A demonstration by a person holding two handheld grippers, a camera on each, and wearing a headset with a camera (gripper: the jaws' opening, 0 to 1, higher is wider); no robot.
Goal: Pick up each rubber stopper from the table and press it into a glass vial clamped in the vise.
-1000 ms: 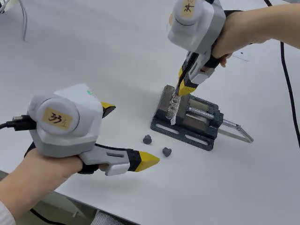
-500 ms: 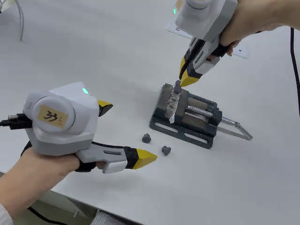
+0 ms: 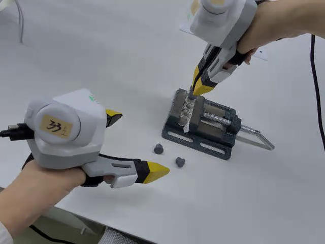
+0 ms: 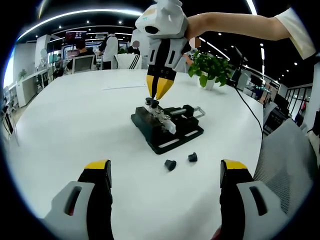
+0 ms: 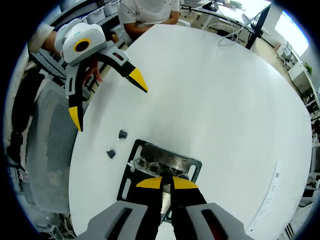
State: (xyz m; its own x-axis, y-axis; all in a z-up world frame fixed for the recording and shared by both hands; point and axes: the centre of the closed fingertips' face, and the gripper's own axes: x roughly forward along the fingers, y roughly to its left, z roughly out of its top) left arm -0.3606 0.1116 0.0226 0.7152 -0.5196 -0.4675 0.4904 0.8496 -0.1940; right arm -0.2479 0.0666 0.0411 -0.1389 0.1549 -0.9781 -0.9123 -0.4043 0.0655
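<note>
Standing upright in the vise, the glass vials point their mouths up in a short row at its left end. The row runs far to near, while the vise's own long axis, with its screw and handle, runs off to the right. The right gripper points steeply down over the far end of the row, jaws closed tip to tip, its tips on top of a dark stopper seated there. A loose stopper and a second loose stopper lie apart on the white table, just near-left of the vise. The left gripper hovers at the near left, jaws spread wide and empty. The left gripper view adds an office beyond, with ceiling light strips, people at desks and a potted plant on the table's far side. The right gripper view, looking straight down, shows the table is round, with a mesh chair beside it.
</note>
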